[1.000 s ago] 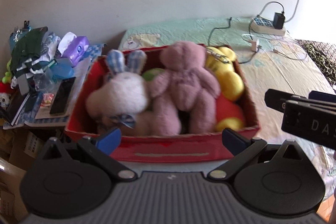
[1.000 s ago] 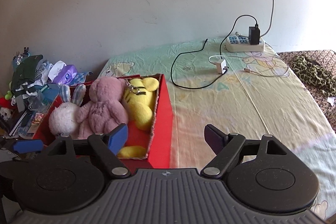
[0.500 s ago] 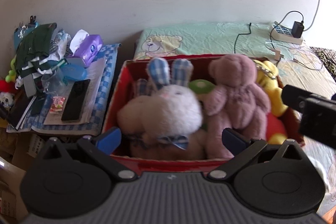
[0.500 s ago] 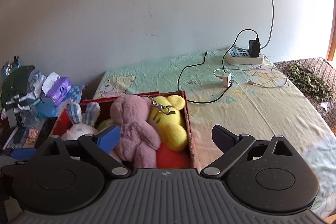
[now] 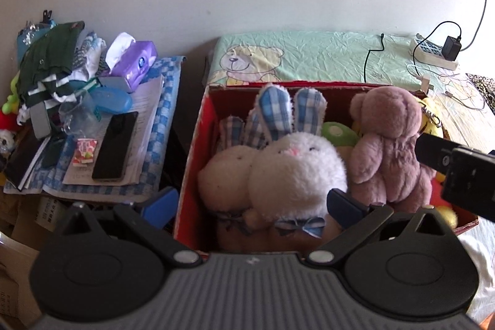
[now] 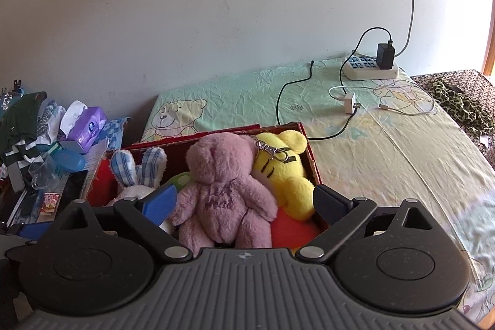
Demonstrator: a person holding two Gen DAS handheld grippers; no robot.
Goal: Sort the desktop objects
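A red cardboard box (image 5: 193,144) (image 6: 312,161) on the bed holds soft toys. A white rabbit with blue checked ears (image 5: 294,172) (image 6: 137,175) lies at its left. A pink bear (image 5: 389,150) (image 6: 222,190) is in the middle and a yellow plush (image 6: 284,172) at the right, with a green toy (image 5: 335,132) behind. My left gripper (image 5: 252,201) is open over the rabbit. My right gripper (image 6: 244,203) is open over the pink bear, and its body shows at the right edge of the left wrist view.
A cluttered side table (image 5: 168,76) at the left carries a purple tissue pack (image 5: 133,61), a black phone (image 5: 116,150), papers and clothes. On the bed sheet (image 6: 386,150) lie a power strip (image 6: 371,70), a white charger (image 6: 351,102) and cables.
Both grippers have moved left and closer to the box. The left one shifted from the bear to over the rabbit; the right one from beside the box to over the pink bear.
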